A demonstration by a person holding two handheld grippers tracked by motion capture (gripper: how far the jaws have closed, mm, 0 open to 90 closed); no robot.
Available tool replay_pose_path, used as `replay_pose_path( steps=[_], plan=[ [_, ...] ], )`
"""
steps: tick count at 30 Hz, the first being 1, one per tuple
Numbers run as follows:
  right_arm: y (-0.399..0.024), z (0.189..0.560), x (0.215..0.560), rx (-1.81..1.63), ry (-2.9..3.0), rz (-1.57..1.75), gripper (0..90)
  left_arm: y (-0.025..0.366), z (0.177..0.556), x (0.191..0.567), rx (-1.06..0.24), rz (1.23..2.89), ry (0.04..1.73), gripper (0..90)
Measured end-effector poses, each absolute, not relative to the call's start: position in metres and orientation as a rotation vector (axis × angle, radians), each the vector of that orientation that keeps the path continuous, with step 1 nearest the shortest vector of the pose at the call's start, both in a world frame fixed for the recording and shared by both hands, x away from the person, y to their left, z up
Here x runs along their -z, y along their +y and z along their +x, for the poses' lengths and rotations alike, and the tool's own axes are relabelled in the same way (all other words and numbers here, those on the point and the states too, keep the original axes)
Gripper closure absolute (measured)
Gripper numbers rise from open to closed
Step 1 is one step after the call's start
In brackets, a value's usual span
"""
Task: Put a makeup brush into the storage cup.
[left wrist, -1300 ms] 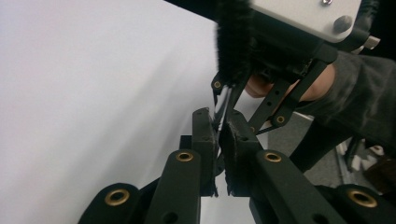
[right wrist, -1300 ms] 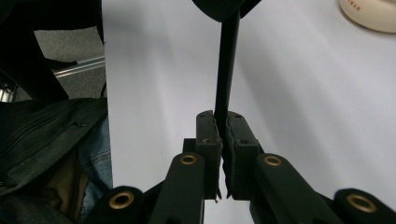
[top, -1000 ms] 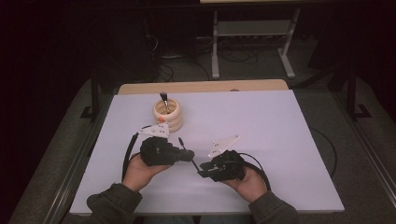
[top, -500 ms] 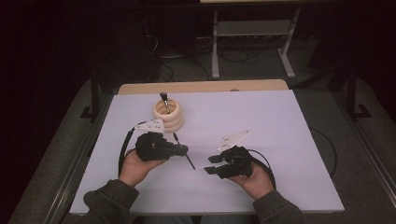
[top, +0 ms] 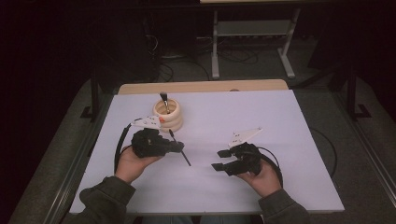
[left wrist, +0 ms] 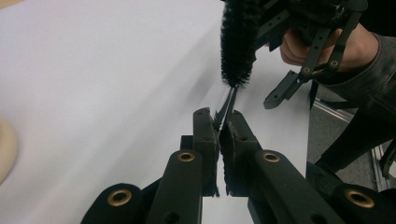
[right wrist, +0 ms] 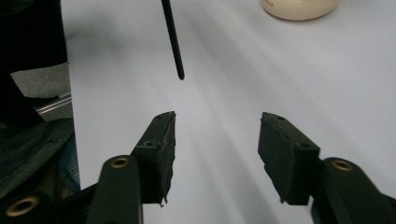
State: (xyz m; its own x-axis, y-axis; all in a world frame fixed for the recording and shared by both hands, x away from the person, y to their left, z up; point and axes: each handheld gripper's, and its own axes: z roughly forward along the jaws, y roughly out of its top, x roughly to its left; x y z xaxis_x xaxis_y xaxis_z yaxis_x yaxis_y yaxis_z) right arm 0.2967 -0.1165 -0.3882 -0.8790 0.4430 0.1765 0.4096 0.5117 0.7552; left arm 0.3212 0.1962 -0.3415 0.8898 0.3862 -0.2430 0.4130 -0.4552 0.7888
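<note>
Risk: the brush [left wrist: 238, 42] is pinched only at its thin wire stem, just above the left gripper [left wrist: 219, 122] jaw tips, so it could pivot or slip if tilted further; bristle end stands beyond the tips, handle end [top: 186, 160] pokes out toward the right gripper [top: 223, 159]. Left jaws closed tight on stem. Right jaws spread wide, empty, handle tip [right wrist: 180, 72] hanging just ahead of them. Both hands low over table [top: 280, 121]; left near cream holder [top: 168, 116].
</note>
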Motion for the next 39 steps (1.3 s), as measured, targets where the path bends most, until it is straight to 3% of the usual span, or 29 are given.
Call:
replay_pose_path(
  steps=[18,39],
  plan=[
    [-0.141,0.298,0.39,-1.322,2.626,0.847,33.2,0.217,0.335,0.334,-0.01,2.097,0.652,84.9],
    [-0.151,0.297,0.392,-1.3,2.586,0.889,29.9,0.235,0.348,0.317,-0.06,2.096,0.709,85.0]
  ],
)
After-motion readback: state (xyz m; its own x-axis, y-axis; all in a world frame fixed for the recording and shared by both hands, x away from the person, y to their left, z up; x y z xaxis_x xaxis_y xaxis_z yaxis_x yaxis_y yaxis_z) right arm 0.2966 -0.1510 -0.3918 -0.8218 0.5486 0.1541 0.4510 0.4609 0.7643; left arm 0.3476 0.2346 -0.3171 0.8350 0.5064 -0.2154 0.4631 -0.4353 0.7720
